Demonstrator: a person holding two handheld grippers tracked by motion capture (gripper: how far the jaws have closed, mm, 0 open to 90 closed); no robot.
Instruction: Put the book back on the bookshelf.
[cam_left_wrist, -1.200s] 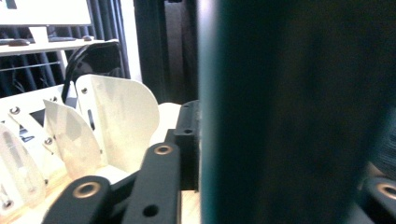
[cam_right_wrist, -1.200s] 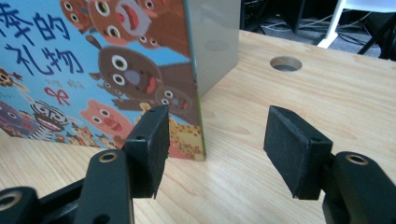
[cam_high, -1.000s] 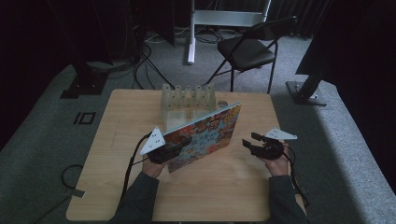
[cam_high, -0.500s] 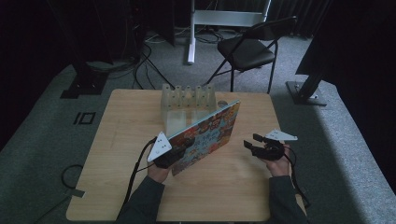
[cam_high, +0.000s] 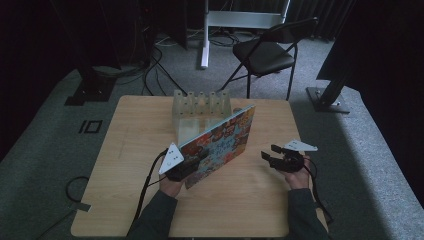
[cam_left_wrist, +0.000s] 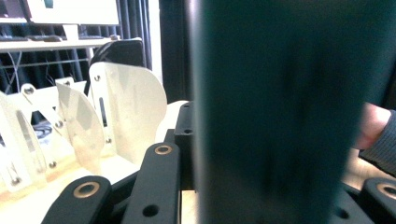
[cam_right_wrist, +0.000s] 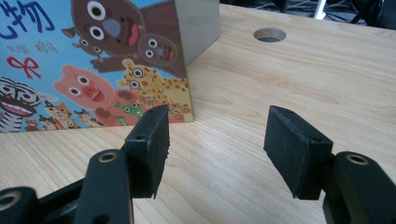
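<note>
left hand-held gripper (cam_high: 186, 169) clamping flat glossy picture book (cam_high: 220, 142)

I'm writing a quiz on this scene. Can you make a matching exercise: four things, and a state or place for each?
Things:
1. left gripper
2. right gripper
3. picture book
4. white slotted rack

States or places:
A. at the table's far edge
B. open, holding nothing
C. tilted, lower edge on the table
D. clamped on the book

Pairs: 1-D, 2-B, 3-C, 4-A
</note>
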